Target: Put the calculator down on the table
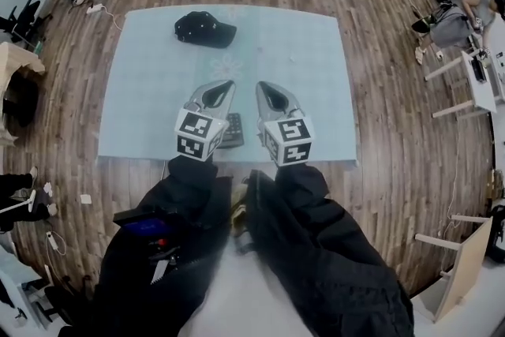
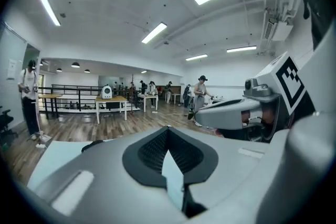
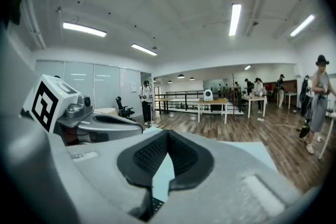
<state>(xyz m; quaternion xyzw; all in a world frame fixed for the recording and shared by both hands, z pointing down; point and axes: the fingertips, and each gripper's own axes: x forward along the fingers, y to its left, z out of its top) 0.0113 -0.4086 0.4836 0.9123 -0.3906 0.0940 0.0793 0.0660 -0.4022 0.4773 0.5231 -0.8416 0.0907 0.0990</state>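
The dark calculator (image 1: pixel 233 130) lies flat on the pale blue table (image 1: pixel 316 59) near its front edge, partly hidden behind my left gripper's marker cube. Nothing holds it. Both grippers are raised side by side well above the table, close under the head camera, and point almost level. My left gripper (image 1: pixel 223 83) is shut and empty; its black pads meet at the tip (image 2: pixel 168 128). My right gripper (image 1: pixel 264 85) is likewise shut with nothing in it (image 3: pixel 167 132). Only the table top shows through the slit under each pair of pads.
A black cap (image 1: pixel 203 28) rests near the table's far edge. Wooden floor surrounds the table. Wooden tables (image 2: pixel 111 102) and several standing people (image 2: pixel 29 97) fill the room beyond. The person's dark sleeves (image 1: pixel 316 249) cover the lower part of the head view.
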